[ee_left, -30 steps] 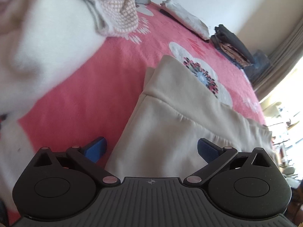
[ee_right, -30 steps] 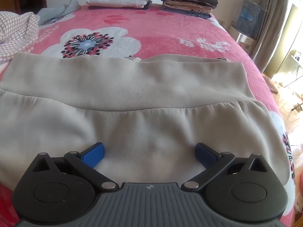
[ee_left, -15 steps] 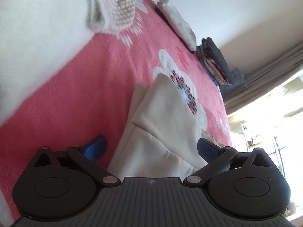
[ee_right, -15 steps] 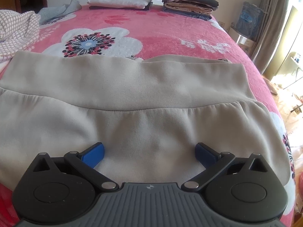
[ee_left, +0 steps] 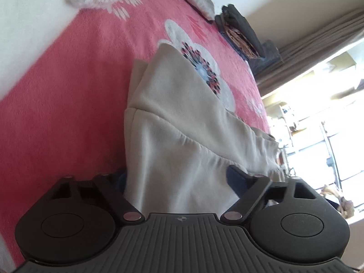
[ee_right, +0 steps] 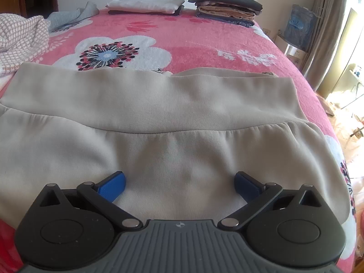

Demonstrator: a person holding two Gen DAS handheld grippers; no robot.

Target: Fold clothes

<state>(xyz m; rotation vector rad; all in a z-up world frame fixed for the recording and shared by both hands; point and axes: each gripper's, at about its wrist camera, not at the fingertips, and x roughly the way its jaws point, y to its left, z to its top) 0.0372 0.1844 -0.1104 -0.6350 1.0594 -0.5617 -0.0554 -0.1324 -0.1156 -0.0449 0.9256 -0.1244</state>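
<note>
Beige ribbed-band fleece garment (ee_right: 159, 122) spread flat on the pink floral bed blanket (ee_right: 193, 38) for folding — left tongs (ee_left: 175, 177) gaping astride its side edge, right tongs (ee_right: 179, 185) gaping above its middle, neither gripping cloth.

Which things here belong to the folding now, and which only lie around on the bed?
In the job:
beige garment, spread flat
left gripper, jaws open around its side edge
right gripper, jaws open over it

Lying about:
dark-topped folded stack
white-topped folded stack
checked cloth
grey cloth
pink flowered bedcover
</note>
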